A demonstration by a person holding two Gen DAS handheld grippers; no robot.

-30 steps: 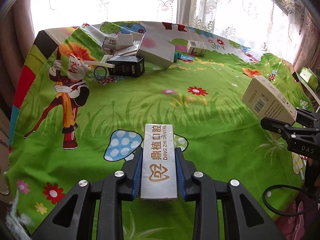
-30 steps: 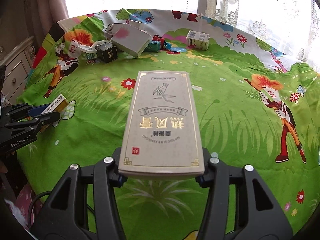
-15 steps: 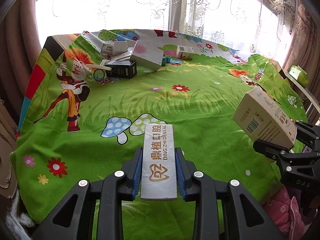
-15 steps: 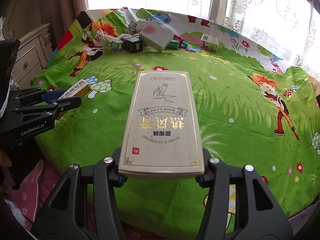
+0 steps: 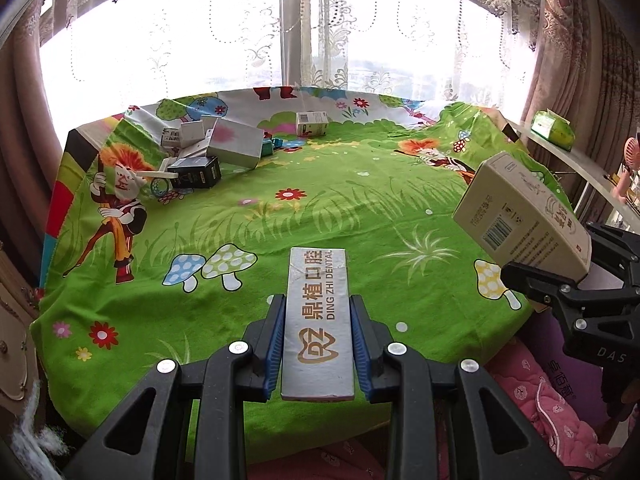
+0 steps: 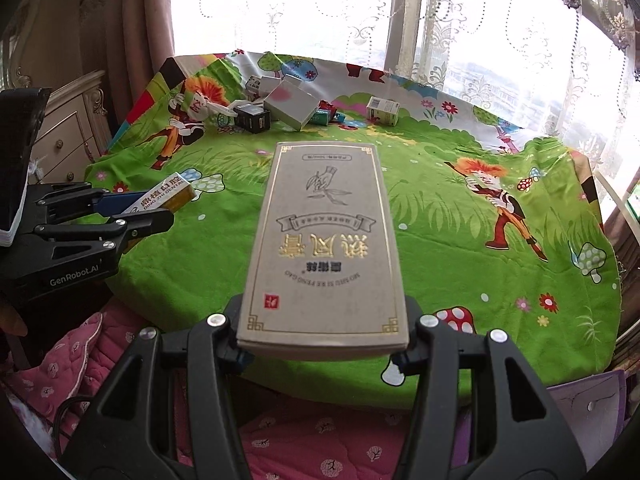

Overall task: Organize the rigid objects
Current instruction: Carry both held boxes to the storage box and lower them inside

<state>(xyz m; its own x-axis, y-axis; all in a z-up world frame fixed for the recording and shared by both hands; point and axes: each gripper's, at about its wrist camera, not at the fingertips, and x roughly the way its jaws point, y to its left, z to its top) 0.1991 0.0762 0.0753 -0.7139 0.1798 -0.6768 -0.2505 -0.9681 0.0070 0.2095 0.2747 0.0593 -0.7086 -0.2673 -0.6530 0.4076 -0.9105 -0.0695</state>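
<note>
Both grippers are loaded and hang above the near edge of the table. The left gripper [image 5: 318, 336] is clenched on a narrow silver dental box [image 5: 318, 320], its blue pads pressed to the long sides; this box sits at lower centre of the left wrist view and shows again at middle left of the right wrist view [image 6: 168, 198]. The right gripper [image 6: 322, 354] grasps a wide beige tea box [image 6: 324, 248] by its near end, the box running up the centre of that frame – in the left wrist view the same box appears tilted at the right edge [image 5: 520, 216].

As for progress, little looks sorted yet. On the green cartoon tablecloth [image 5: 320, 208] a jumble of boxes [image 5: 208, 148] lies at upper left of the left wrist view: a grey flat box leaning over smaller white ones, a black box [image 5: 196, 174] at its near side, something teal just behind (too small to tell what). One small white carton [image 5: 312, 123] stands alone at upper centre, apart from the heap. No tidy row or stack is visible anywhere.

So the two carried boxes are in the air and unplaced, and I would judge the task at an early stage – these two need a spot, then the heap and the lone carton remain. Where they should go, the pictures do not show.
</note>
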